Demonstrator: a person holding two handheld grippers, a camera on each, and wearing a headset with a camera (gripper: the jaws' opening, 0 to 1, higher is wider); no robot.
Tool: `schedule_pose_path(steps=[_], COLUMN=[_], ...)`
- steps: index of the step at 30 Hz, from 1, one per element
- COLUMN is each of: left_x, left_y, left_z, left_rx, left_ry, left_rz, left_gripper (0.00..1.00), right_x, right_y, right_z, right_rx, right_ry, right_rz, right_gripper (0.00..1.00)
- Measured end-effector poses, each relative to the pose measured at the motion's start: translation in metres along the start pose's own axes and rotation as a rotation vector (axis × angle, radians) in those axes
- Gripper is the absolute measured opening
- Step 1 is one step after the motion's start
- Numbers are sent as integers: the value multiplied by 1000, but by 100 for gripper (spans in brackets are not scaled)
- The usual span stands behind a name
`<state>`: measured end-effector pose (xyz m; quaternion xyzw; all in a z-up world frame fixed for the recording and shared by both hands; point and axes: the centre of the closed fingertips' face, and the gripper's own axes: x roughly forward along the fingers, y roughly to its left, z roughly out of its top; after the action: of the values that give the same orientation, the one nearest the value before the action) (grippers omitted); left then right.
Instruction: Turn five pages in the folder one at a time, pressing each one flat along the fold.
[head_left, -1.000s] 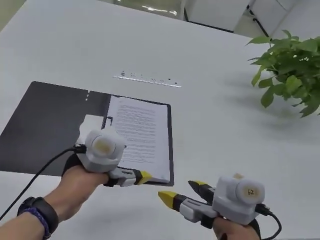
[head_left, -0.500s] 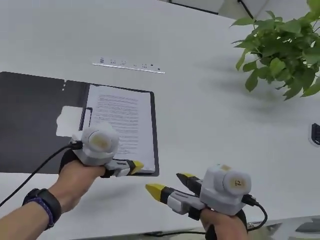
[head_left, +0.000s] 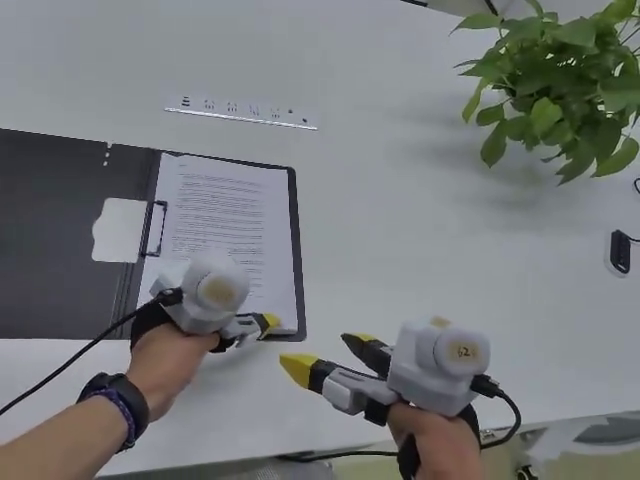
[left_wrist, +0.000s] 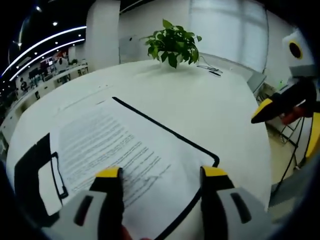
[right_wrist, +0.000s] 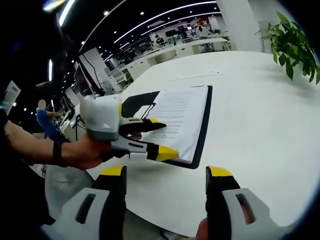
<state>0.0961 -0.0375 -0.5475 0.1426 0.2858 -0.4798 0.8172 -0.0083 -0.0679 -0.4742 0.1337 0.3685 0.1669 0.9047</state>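
A black folder (head_left: 60, 240) lies open on the white table, with a stack of printed pages (head_left: 225, 225) clipped on its right half. My left gripper (head_left: 262, 325) hovers open over the pages' lower right corner. Its yellow-tipped jaws straddle the sheet (left_wrist: 125, 150) and the folder's black edge (left_wrist: 170, 132), holding nothing. Right of the folder, near the table's front edge, my right gripper (head_left: 322, 358) is open and empty, pointing left at the folder's corner. In the right gripper view, the left gripper (right_wrist: 160, 137) sits over the pages (right_wrist: 182, 115), and that view's own gripper (right_wrist: 166, 171) has its jaws spread.
A leafy green plant (head_left: 550, 80) stands at the back right. A strip of sockets (head_left: 240, 108) is set in the table beyond the folder. A small black object (head_left: 620, 250) lies at the far right. The table's front edge (head_left: 300, 455) runs just below the grippers.
The head camera has swung, shifting the whole scene. Both grippers keep about the same places relative to the folder and stay open.
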Motion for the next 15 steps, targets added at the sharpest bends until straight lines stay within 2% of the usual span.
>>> schedule_pose_path(steps=[1,7,9,15], left_x=[0,0,0,-1], left_y=[0,1,2,9], left_z=[-1,0,0,0], left_rx=[23,45,39,35], left_ry=[0,-14,-17,-27], left_rz=[8,0,-2,2], left_gripper=[61,55,54,44], right_x=[1,4,4,5], right_y=[0,2,2,1], right_z=[0,0,0,1], right_rx=[-1,0,-1,0], right_ry=[1,1,3,2], right_rz=[1,6,7,9], right_gripper=[63,63,63,62])
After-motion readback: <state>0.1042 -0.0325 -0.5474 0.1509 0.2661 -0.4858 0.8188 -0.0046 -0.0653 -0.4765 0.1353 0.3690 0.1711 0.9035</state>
